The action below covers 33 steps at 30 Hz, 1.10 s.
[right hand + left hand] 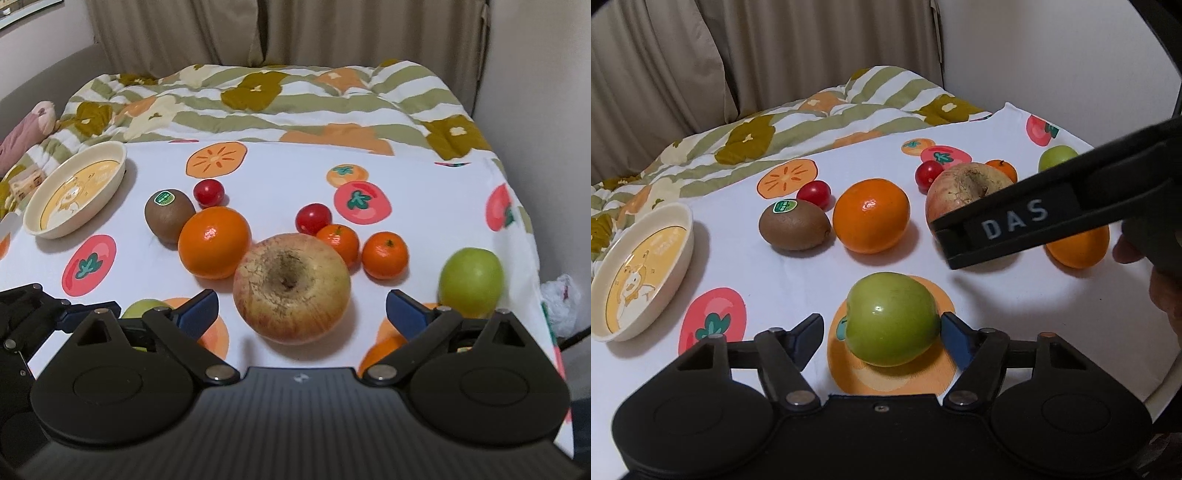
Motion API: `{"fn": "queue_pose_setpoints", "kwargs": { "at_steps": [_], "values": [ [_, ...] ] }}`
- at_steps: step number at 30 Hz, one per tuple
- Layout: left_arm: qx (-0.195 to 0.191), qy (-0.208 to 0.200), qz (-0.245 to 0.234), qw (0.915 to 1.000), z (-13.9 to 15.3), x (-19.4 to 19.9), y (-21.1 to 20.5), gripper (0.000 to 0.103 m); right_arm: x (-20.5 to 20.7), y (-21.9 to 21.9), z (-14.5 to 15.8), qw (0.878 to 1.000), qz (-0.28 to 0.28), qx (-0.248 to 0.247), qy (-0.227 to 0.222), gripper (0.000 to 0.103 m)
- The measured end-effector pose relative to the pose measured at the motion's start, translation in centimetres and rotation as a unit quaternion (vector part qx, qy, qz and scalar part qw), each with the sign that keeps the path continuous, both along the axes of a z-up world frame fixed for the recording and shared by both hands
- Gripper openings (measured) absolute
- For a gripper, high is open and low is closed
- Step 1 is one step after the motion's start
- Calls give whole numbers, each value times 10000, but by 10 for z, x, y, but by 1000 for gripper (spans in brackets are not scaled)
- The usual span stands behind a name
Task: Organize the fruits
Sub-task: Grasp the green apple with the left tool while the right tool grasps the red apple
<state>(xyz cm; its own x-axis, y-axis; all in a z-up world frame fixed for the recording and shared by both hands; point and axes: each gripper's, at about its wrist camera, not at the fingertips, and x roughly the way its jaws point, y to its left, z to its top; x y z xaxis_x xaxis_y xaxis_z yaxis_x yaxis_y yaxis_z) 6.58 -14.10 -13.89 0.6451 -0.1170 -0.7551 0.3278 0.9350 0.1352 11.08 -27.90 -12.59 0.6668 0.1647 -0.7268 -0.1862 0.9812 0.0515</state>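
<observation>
My left gripper point(881, 330) is open around a green apple point(892, 319) that rests on the fruit-print cloth point(798, 280); the right finger point(955, 341) touches it, the left stands apart. My right gripper point(301, 308) is open with a big red-yellow apple point(291, 288) between its fingers, untouched. That apple also shows in the left wrist view point(964, 192), behind the right gripper's body. A cream plate point(639, 273) sits at the far left, also in the right wrist view point(75, 188).
On the cloth lie a kiwi point(168, 214), a large orange point(214, 242), two cherry tomatoes point(208, 192), two mandarins point(384, 254), a second green apple point(471, 282). A quilt point(277, 99) lies behind; the table edge runs at the right.
</observation>
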Motion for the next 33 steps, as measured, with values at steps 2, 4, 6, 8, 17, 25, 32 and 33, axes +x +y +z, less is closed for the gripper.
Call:
{"fn": "queue_pose_setpoints", "kwargs": {
  "at_steps": [2, 4, 6, 8, 17, 25, 32, 33],
  "values": [
    [4, 2, -5, 10000, -1, 0, -1, 67, 3, 1, -2, 10000, 38, -3, 11, 103],
    [-25, 31, -21, 10000, -3, 2, -3, 62, 5, 2, -4, 10000, 55, 7, 28, 103],
    [-45, 51, -43, 10000, -4, 2, -3, 61, 7, 2, -5, 10000, 54, 37, 63, 103],
    [-14, 29, -61, 10000, -4, 2, -5, 61, 8, 3, -6, 9999, 57, 67, 87, 102],
    [-119, 71, 18, 9999, -3, 0, -2, 60, 14, 4, -8, 9999, 81, 59, 101, 99],
    [-163, 31, 86, 9998, -3, 0, 3, 60, 22, 6, -14, 9999, 87, 11, 103, 92],
    [-200, -15, 125, 9997, -4, 0, 6, 60, 21, 5, -15, 9999, 16, 87, 68, 91],
    [-198, -23, 131, 9997, -4, 0, 6, 60, 21, 4, -15, 9999, -10, 116, 77, 91]
  ]
}}
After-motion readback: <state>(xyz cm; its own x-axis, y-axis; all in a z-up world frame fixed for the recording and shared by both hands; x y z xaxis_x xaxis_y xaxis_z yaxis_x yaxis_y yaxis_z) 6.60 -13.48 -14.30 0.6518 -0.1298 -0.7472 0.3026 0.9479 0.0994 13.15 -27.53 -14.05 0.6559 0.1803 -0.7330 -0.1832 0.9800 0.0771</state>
